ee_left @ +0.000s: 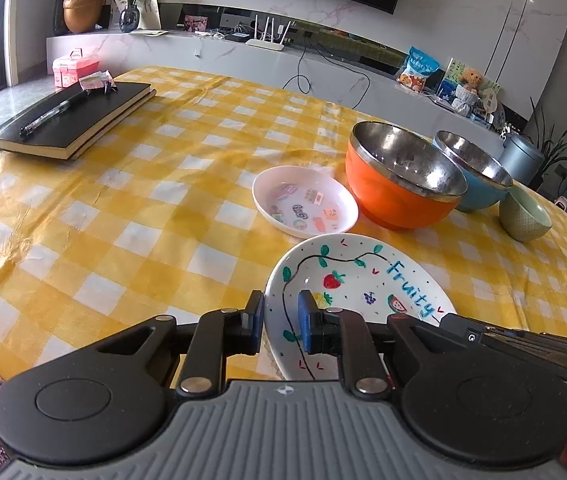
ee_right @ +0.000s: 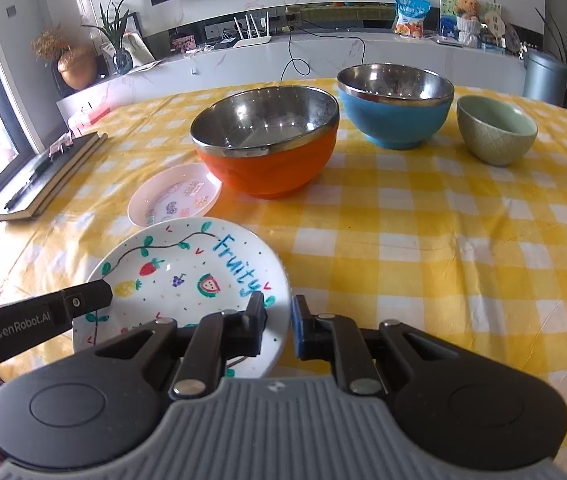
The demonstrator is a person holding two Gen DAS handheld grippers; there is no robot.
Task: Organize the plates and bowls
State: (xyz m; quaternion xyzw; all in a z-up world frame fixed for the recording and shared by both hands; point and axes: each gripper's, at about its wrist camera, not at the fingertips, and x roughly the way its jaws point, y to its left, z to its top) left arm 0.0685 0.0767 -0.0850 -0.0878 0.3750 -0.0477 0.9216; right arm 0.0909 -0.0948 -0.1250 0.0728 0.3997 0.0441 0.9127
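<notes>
Yellow-checked worktop [ee_right: 423,240], near edge: Fruity plate [ee_right: 187,276] between both tools. Left tool [ee_left: 281,322] and right tool [ee_right: 277,320] each narrow, astride opposite rims, seemingly not yet clamped. Probably gripping stage; next, closing, lifting level toward small dish [ee_right: 175,196].

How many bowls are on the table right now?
3, in a row: orange steel-lined bowl beside the small pink plate, blue steel-lined bowl to its right, small green ceramic bowl farthest right. None seems hidden.
</notes>
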